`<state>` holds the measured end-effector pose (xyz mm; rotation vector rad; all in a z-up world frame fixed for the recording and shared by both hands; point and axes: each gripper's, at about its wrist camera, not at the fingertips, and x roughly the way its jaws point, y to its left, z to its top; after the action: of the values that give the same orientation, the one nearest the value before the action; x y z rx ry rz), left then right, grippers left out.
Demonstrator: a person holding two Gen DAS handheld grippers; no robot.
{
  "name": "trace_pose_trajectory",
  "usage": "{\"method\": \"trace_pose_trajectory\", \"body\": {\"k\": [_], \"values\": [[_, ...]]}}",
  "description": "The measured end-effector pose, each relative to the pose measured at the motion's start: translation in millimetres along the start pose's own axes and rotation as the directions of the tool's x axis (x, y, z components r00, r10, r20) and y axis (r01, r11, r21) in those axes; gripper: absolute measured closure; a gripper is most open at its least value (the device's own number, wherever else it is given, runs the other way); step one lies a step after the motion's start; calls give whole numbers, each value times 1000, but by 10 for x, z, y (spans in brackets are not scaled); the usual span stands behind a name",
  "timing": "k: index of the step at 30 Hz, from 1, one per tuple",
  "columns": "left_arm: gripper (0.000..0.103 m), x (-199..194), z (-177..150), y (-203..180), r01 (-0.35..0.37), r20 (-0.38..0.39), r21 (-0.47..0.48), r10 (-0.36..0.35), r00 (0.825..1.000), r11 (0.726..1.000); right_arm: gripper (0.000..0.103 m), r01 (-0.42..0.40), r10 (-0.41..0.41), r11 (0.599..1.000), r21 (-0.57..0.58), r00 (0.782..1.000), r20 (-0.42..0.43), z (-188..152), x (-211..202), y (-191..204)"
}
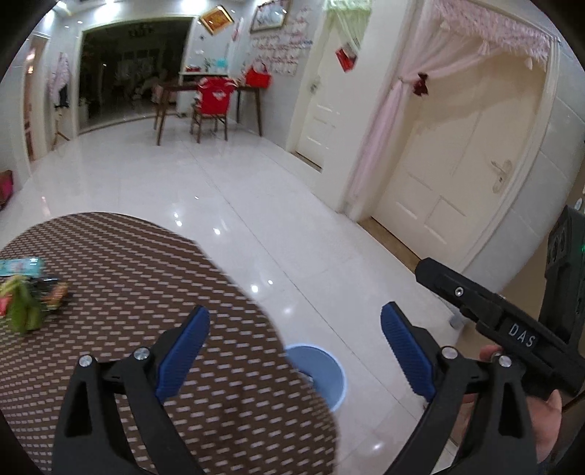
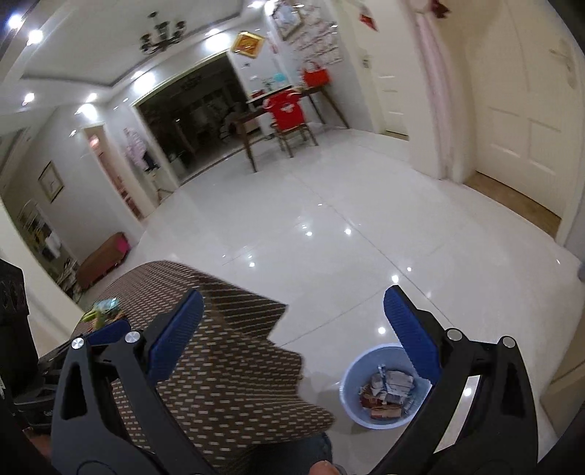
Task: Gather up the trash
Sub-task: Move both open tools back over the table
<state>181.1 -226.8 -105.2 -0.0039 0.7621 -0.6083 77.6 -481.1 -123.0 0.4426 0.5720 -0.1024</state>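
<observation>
Both grippers, left (image 1: 294, 323) and right (image 2: 292, 310), spread empty; crinkly green-red snack wrappers (image 1: 27, 299) on brown patterned tablecloth (image 1: 146, 285): light, limp, pinch a raised fold

1. This is a home, in an open living and dining hall with a glossy white tiled floor (image 2: 329, 226).
2. A chandelier (image 2: 161, 33) and recessed spotlights hang in a stepped ceiling.
3. A wooden dining table (image 1: 204, 91) with a chair (image 1: 212, 106) draped in red cloth stands against the far wall.
4. Cream panelled doors (image 1: 449, 175) carry pink lace curtains (image 1: 376, 120) tied back at the frame.
5. Framed pictures (image 1: 215, 18) and red decorations cover the walls.
6. A brown patterned tablecloth (image 1: 146, 292) covers the near table, with a small blue waste bin (image 2: 384, 387) on the floor beside it.
</observation>
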Motion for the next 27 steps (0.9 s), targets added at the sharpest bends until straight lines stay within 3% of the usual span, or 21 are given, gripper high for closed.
{"method": "trace_pose_trajectory", "body": {"k": [7, 12, 18, 21, 25, 27], "values": [[10, -501, -48, 692, -108, 72, -63, 112, 991, 992, 6, -63, 58, 993, -96, 997, -44, -72, 205, 748], [10, -733, -151, 1254, -240, 93, -114, 251, 964, 964, 6, -111, 99, 981, -162, 992, -85, -169, 368, 1279], [10, -780, -256, 2028, -365, 35, -225, 382, 924, 903, 6, -166, 136, 960, -226, 980, -142, -239, 624, 1752], [10, -703, -249, 2311, -397, 0, -251, 411, 912, 883, 6, -184, 146, 952, -245, 975, -165, -267, 724, 1916], [10, -454, -228, 2446, -443, -71, -210, 439, 896, 872, 6, -200, 154, 946, -255, 970, -188, -291, 838, 2032], [10, -351, -234, 2492, -437, -93, -206, 427, 900, 876, 6, -206, 156, 944, -258, 967, -201, -330, 902, 2064]]}}
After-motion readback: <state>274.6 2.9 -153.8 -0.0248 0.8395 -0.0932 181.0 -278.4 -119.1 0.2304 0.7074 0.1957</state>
